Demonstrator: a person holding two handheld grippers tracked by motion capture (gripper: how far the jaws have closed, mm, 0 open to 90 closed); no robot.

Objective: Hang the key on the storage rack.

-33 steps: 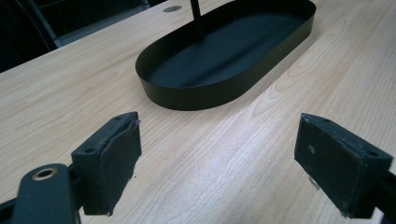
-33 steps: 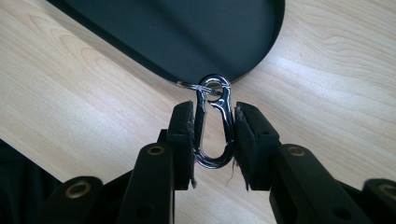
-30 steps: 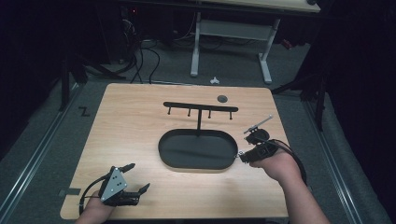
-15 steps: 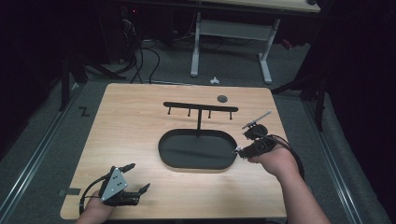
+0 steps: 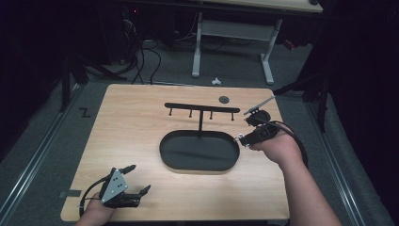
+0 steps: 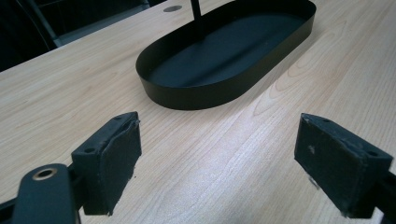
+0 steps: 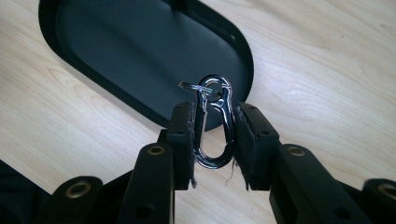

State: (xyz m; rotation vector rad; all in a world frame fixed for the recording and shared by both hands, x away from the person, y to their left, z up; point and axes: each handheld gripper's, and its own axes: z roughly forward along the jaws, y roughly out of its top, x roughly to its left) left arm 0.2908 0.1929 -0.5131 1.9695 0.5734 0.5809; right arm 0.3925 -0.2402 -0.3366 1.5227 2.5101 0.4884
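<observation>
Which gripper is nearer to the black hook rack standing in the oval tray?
The right gripper, shut on a metal carabiner, is just beside the rack's right end. The left gripper rests open at the table's near left corner, well short of the tray.

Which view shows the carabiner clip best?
The right gripper view: the carabiner clip sits close up between the right gripper pads, with a small ring at its top, above the black tray. The high view gives just a tiny glint at that gripper's tip. The left gripper view looks at the tray instead.
</observation>
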